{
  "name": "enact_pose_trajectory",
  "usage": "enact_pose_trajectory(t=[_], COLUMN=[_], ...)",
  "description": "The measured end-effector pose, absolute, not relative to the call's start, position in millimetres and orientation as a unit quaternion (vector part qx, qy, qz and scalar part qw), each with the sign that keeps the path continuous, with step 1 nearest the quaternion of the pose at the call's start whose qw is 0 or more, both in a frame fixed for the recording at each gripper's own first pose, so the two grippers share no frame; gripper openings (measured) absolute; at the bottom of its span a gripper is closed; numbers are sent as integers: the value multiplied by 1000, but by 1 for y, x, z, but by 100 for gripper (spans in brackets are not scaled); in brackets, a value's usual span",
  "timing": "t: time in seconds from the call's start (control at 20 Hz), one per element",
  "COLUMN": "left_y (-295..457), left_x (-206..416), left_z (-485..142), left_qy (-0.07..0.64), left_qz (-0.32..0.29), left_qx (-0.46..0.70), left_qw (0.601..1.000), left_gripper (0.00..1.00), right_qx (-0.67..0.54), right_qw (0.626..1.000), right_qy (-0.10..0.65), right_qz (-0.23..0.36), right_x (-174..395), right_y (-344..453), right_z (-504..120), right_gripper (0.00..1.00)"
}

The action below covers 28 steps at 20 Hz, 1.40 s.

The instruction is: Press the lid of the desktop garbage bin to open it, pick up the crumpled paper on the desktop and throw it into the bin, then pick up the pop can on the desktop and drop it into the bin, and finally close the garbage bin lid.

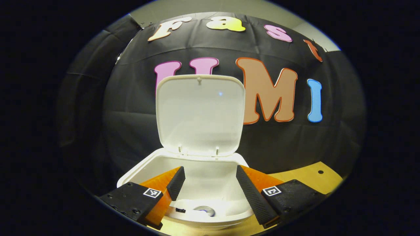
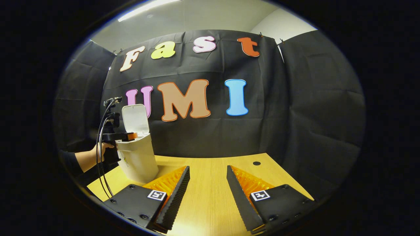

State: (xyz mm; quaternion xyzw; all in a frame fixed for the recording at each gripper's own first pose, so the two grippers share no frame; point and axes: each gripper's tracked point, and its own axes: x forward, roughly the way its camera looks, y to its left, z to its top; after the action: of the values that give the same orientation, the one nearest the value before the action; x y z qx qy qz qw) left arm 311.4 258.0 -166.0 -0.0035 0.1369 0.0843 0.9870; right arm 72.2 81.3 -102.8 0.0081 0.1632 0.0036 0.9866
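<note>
The white desktop garbage bin (image 1: 149, 168) stands with its lid (image 1: 200, 113) raised upright. My left gripper (image 1: 210, 182) hangs open just above the bin's mouth, nothing between its fingers. Down inside the bin lies the pop can (image 1: 205, 210), its metal top facing up. In the right gripper view the same bin (image 2: 137, 157) stands at the left on the wooden desktop (image 2: 206, 183), lid (image 2: 135, 118) up, with the left gripper (image 2: 126, 136) over its rim, held by a person's hand (image 2: 100, 150). My right gripper (image 2: 207, 183) is open low over the bare desktop, well right of the bin.
The wooden desktop has a small dark hole (image 2: 256, 163) near its far edge. Black cloth walls close the booth behind and on both sides. Cables (image 2: 101, 164) hang from the left gripper at the desk's left edge.
</note>
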Motion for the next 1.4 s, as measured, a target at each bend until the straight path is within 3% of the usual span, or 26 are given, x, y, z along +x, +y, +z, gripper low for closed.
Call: enact_pose_trajectory(t=[0.45,0.75,1.15,1.4], left_y=[252,258,283,281], left_x=[324,365,440,464], left_z=[-44,5,12,-28], left_qy=[56,53,81,143], left_qz=[55,37,45,32], left_qx=[18,-9,12,17], left_qw=[997,998,996,989], left_gripper=[93,92,92,93], right_qx=[8,9,4,5], right_qw=[988,989,987,988], right_qy=[153,150,159,154], right_qz=[15,1,-25,-28], right_x=[72,70,69,74], right_y=[93,87,79,81], right_z=[-96,-96,-100,-92], right_gripper=[78,78,78,78])
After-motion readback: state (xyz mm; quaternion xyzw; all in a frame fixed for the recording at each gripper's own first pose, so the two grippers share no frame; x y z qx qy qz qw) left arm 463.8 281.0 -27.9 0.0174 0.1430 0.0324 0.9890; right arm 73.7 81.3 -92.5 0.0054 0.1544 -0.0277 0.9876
